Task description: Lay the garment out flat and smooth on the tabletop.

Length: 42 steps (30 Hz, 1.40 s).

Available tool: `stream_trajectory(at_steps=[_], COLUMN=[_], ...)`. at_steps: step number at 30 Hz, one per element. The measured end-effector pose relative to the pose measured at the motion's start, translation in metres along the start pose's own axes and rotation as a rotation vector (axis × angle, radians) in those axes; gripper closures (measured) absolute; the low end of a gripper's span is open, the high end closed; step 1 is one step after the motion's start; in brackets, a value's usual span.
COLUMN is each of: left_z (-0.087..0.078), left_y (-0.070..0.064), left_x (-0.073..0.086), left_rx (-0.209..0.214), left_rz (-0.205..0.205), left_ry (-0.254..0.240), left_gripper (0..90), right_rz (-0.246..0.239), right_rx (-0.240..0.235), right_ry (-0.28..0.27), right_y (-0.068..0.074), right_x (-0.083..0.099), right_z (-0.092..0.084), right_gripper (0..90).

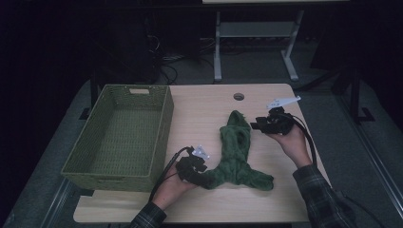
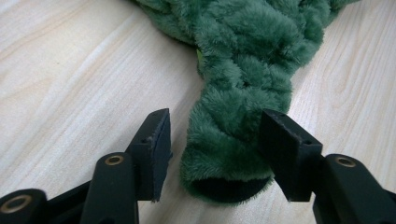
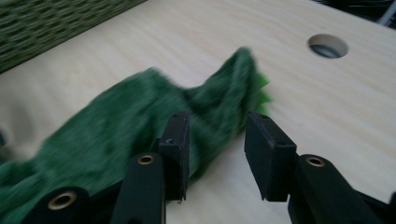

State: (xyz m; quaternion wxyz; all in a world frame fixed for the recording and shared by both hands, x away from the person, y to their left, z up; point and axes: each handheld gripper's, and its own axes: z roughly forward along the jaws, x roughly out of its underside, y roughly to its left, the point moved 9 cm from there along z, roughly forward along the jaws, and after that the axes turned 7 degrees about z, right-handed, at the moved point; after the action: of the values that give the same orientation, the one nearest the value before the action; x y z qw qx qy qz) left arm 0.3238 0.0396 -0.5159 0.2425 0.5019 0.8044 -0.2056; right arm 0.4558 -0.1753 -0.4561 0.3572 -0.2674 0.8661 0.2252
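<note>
While a pale wooden bench (image 1: 199, 109) carries everything, its left side is taken up by a green woven basket (image 1: 121, 135), which is seen in the high view with its near corner overhanging the bench's front edge. A round cable hole (image 1: 238, 96) is cut near the far edge of the bench.

To the right of the basket, a green fluffy garment (image 1: 235, 152) is spread flat on the wood, roughly in the middle of the bench and apart from the basket. It is laid out in a forked shape: one narrow part is stretched toward the far edge, and two parts are splayed toward the near edge, one to the left and one to the right.

The left tool (image 2: 212, 154) is held low at the near-left end of the garment. In the left gripper view its jaws are seen standing apart on either side of a tubular cuff; the right pad is right against the pile, the left pad is clear of it, and no squeeze on the fabric is seen.

The right tool (image 3: 217, 156) is held by a hand just beside the garment's far tip, at its right. In the blurred right gripper view its jaws are seen partly open, with bare wood between them, and nothing is gripped.
</note>
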Motion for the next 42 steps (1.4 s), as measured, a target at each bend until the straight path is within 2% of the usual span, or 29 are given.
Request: stream_trajectory(at_steps=[3,5,9,14,16,19,23,25,27,29,31,33,36,39,42], left_z=[-0.001,-0.004,-0.005,-0.004,-0.004,-0.004,-0.004,-0.004,-0.003,-0.003,-0.003,-0.003,-0.002,-0.002,-0.001], left_y=[-0.001,0.000,-0.003,-0.003,-0.002,-0.002,-0.002,-0.001,-0.002,-0.002,-0.001,-0.001,0.000,0.000,0.000], left_x=[-0.002,-0.001,-0.002,-0.002,-0.002,-0.001,-0.001,0.000,-0.001,0.000,0.000,0.001,0.001,0.002,0.002], left_rx=[-0.005,-0.009,-0.008,-0.013,-0.014,-0.012,-0.013,-0.015,-0.015,-0.015,-0.012,-0.013,-0.012,-0.014,-0.012], left_rz=[-0.006,0.021,0.017,0.028,0.032,0.024,0.021,0.034,0.027,0.029,0.029,0.026,0.024,0.027,0.023], left_ry=[-0.014,0.002,-0.004,-0.005,-0.003,-0.001,-0.001,0.006,0.003,0.006,0.010,0.011,0.012,0.014,0.016], left_gripper=[41.2,39.9,38.5,37.7,37.6,37.7,37.7,37.7,37.7,37.7,37.7,37.7,37.8,38.0,38.4], right_rz=[-0.008,-0.027,-0.048,-0.061,-0.067,-0.058,-0.020,-0.038,-0.063,-0.070,-0.071,-0.077,-0.095,-0.097,-0.090], right_rx=[-0.008,-0.025,-0.064,-0.105,-0.097,-0.063,-0.085,-0.075,-0.044,-0.019,-0.007,-0.007,-0.002,-0.003,0.003], right_ry=[0.015,0.025,0.022,0.013,0.021,0.057,0.067,0.050,0.040,0.054,0.083,0.111,0.142,0.138,0.123], right_y=[0.013,0.024,0.044,0.069,0.076,0.078,0.084,0.089,0.092,0.091,0.089,0.087,0.086,0.083,0.079], right_x=[0.012,0.020,0.032,0.029,0.026,0.028,0.031,0.028,0.024,0.024,0.029,0.035,0.042,0.043,0.041], right_z=[-0.007,-0.009,-0.009,0.003,0.013,0.029,0.039,0.039,0.041,0.047,0.055,0.062,0.068,0.067,0.060], right_gripper=[60.5,60.8,61.8,58.8,57.2,52.3,44.2,44.5,45.6,45.9,47.8,54.9,74.1,84.9,87.6])
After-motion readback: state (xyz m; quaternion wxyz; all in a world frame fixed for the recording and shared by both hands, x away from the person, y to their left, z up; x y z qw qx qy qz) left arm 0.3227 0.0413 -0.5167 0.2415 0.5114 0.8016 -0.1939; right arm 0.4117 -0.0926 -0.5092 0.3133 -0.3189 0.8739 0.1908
